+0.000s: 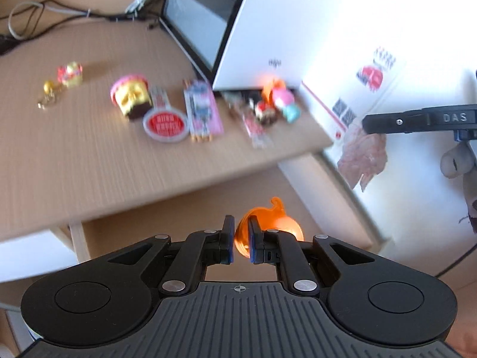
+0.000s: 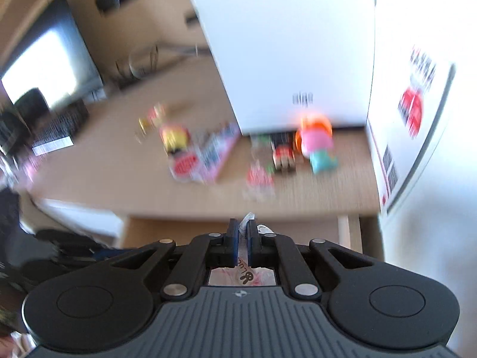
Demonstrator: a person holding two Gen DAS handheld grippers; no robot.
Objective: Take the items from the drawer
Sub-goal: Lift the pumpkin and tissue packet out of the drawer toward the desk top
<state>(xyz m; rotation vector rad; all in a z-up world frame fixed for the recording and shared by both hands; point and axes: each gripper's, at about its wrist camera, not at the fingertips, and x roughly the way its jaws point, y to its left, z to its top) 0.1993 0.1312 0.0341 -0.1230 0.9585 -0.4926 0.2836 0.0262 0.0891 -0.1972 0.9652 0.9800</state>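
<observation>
The left tool [image 1: 241, 243] is clamped on an orange translucent piece [image 1: 269, 228], which sits between the blue pads and projects forward and to the right of them. The piece is rounded, glowing amber, with a small curled tab at its top. This tool points downward at an angle, above the open drawer [image 1: 208, 208] under the table edge.

The right tool [image 2: 243, 243] is closed on a thin clear packet [image 2: 247, 274]; a crumpled tip shows above the pads, and a pink-and-white printed portion with a rabbit mark hangs below them. In the left wrist view the same packet [image 1: 363, 155] hangs from the tips of the right tool [image 1: 366, 123], which reaches in from the right, roughly level.

Further off, the table [image 1: 89, 164] carries small toys and packets in a loose row: a gold-and-pink figure [image 1: 132, 98], a round red badge [image 1: 165, 125], a pink card packet [image 1: 202, 110] and a pink-and-teal figure [image 1: 286, 101]. A white box [image 1: 268, 29] stands behind them. Both views are motion-blurred.
</observation>
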